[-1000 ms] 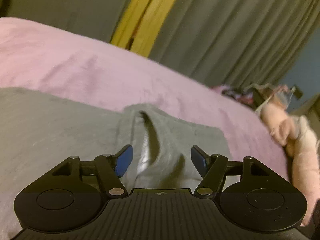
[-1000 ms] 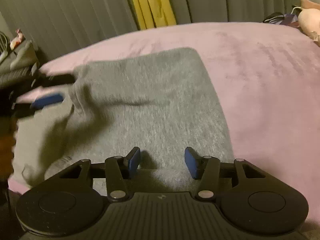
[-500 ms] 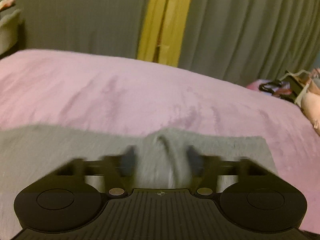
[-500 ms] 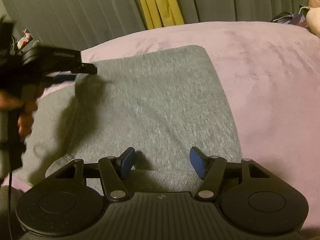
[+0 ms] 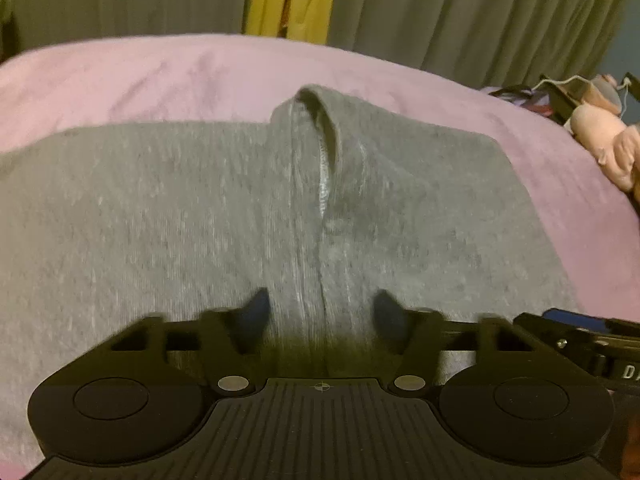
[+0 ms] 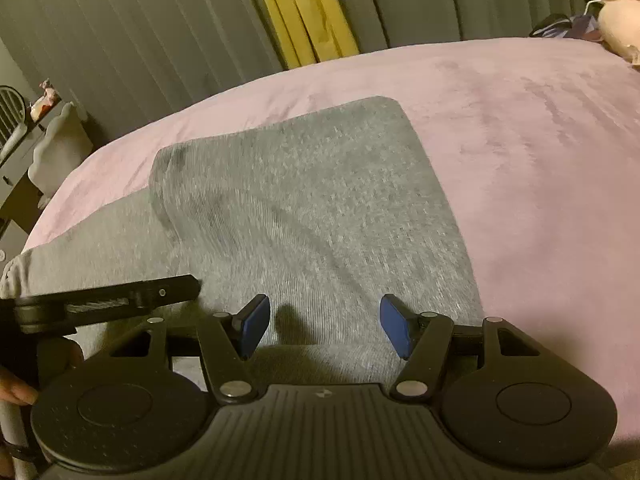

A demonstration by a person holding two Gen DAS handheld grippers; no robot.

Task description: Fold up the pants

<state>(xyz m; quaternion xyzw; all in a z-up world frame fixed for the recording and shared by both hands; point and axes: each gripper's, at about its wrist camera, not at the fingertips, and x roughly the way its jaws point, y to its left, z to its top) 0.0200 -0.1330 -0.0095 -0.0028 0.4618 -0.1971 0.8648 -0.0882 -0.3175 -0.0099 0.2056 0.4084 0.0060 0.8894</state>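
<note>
Grey pants (image 5: pixel 200 208) lie on a pink blanket (image 5: pixel 160 76), with a raised fold ridge (image 5: pixel 316 120) running away from me in the left wrist view. My left gripper (image 5: pixel 322 310) is open and empty just above the grey fabric near the ridge's near end. In the right wrist view the pants (image 6: pixel 320 200) show as a folded grey panel over a lower layer. My right gripper (image 6: pixel 324 324) is open and empty over the panel's near edge. The left gripper's body (image 6: pixel 100 300) shows at the left of the right wrist view.
Grey curtains (image 6: pixel 140 32) with a yellow strip (image 6: pixel 308 12) hang behind the bed. A pink plush toy (image 5: pixel 604 140) and dark clutter (image 5: pixel 520 96) sit at the far right. A grey piece of furniture (image 6: pixel 52 140) stands at the left of the bed.
The left gripper has pulled back toward me, so more grey fabric shows ahead of it. It has come close beside the right gripper. Both stay open.
</note>
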